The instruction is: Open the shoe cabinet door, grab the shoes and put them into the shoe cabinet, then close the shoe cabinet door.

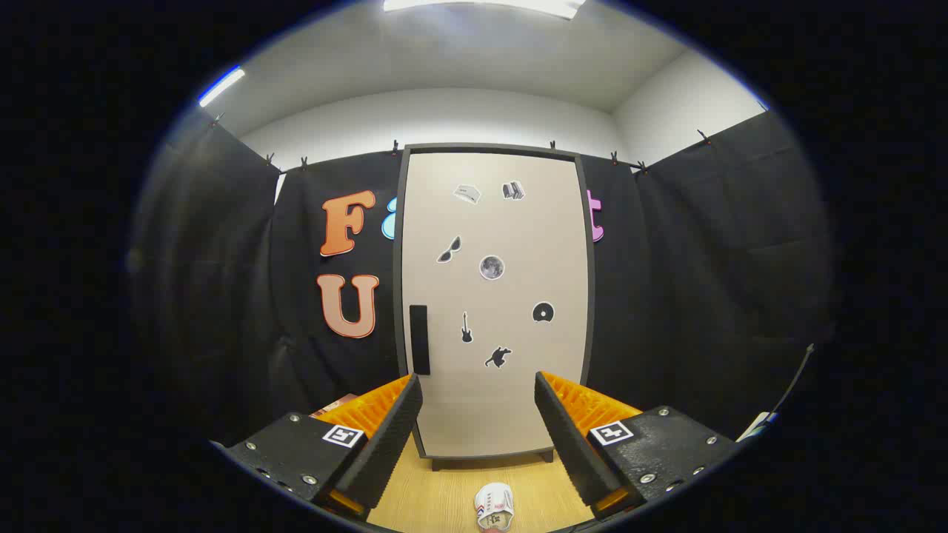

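Note:
A tall shoe cabinet with a dark frame stands straight ahead, beyond my fingers. Its pale door is shut and carries several small stickers. A black handle runs vertically along the door's left edge. A small white shoe with red and blue marks lies on the wooden floor, low between my fingers and nearer than the cabinet. My gripper is open, its fingers wide apart with nothing between them, well short of the door.
Black cloth walls close in on both sides of the cabinet. The wooden floor stretches from the cabinet's base toward me. A reddish flat object peeks out behind my left finger. A thin cable hangs at the right.

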{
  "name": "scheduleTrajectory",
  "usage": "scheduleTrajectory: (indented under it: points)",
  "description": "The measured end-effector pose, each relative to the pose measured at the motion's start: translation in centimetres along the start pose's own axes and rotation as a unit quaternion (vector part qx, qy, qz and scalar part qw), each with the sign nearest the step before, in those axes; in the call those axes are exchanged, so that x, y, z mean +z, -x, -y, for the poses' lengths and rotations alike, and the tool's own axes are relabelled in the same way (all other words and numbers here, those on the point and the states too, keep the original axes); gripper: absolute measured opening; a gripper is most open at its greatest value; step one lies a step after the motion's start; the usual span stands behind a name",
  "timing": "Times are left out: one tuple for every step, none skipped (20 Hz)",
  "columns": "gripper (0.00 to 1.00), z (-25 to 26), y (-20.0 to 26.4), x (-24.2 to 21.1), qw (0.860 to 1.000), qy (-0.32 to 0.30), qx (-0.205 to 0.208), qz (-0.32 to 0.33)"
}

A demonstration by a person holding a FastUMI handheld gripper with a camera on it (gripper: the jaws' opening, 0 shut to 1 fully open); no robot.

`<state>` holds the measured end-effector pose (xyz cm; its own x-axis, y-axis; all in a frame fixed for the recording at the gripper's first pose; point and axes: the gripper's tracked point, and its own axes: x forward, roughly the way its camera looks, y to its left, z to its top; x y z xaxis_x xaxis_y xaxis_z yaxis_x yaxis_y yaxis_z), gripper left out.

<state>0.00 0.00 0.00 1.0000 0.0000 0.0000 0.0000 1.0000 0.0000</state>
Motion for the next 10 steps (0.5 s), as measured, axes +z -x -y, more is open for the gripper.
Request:
scheduleTrajectory:
  points:
    - [0.96,-0.14,-0.01,-0.09,1.0,0.0,0.0,0.0]
    - [0.96,-0.21,-0.03,-0.13,1.0,0.001,0.001,-0.001]
    - [0.96,-0.18,-0.11,-0.04,1.0,0.001,0.0,0.0]
    - [0.96,-0.26,-0.12,0.05,1.0,0.0,0.0,0.002]
    - [0.96,-0.36,-0.06,0.01,1.0,0.001,0.001,0.002]
    - [0.96,-0.34,-0.05,-0.07,1.0,0.001,0.001,0.0]
    - [0.96,-0.43,-0.17,-0.12,1.0,0.001,0.001,0.0]
    - [0.95,-0.41,-0.2,-0.12,1.0,0.0,0.001,0.0]
    - [0.96,-0.41,-0.13,-0.08,1.0,-0.001,0.0,0.0]
    - [0.96,-0.47,-0.18,-0.02,1.0,-0.002,0.0,0.001]
